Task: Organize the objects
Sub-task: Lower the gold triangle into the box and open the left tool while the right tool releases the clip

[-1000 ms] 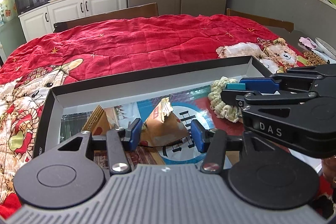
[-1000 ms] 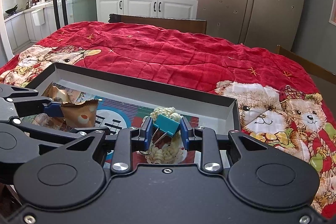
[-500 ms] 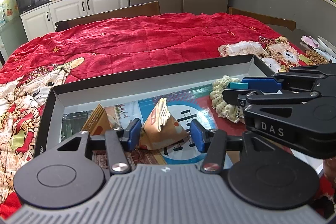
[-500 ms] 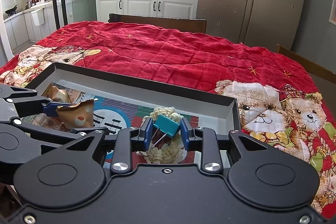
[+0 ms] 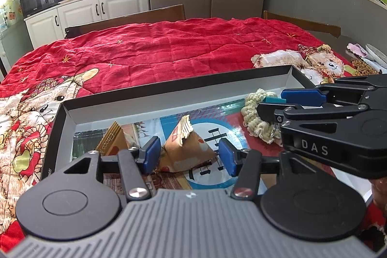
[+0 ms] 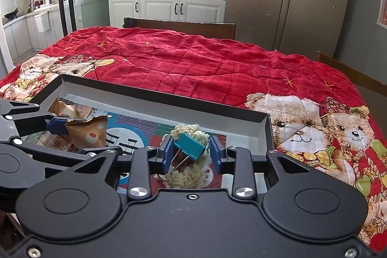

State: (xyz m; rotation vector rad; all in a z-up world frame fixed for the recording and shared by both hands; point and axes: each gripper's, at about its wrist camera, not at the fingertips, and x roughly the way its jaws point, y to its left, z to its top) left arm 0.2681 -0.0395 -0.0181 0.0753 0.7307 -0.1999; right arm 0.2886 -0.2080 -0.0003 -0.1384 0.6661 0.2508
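A shallow black box (image 5: 169,91) (image 6: 157,94) with a printed floor lies on the red quilt. My left gripper (image 5: 188,156) is open, its blue pads either side of a brown snack packet (image 5: 186,149) (image 6: 89,132) lying in the box. My right gripper (image 6: 191,154) is open too, with a teal binder clip (image 6: 189,145) (image 5: 272,100) leaning on its left pad over a cream scrunchie (image 6: 188,175) (image 5: 254,112). A second brown packet (image 5: 112,140) lies at the box's left end.
The red teddy-bear quilt (image 5: 169,54) covers the table beyond the box. Wooden chair backs (image 6: 181,24) stand at the far edge. The right gripper's body (image 5: 338,127) crosses the right side of the left wrist view. Small items (image 5: 362,64) lie at the far right edge.
Both grippers have opened wider. The left pads have let go of the snack packet, which has settled lower in the box. The binder clip has tipped between the right pads.
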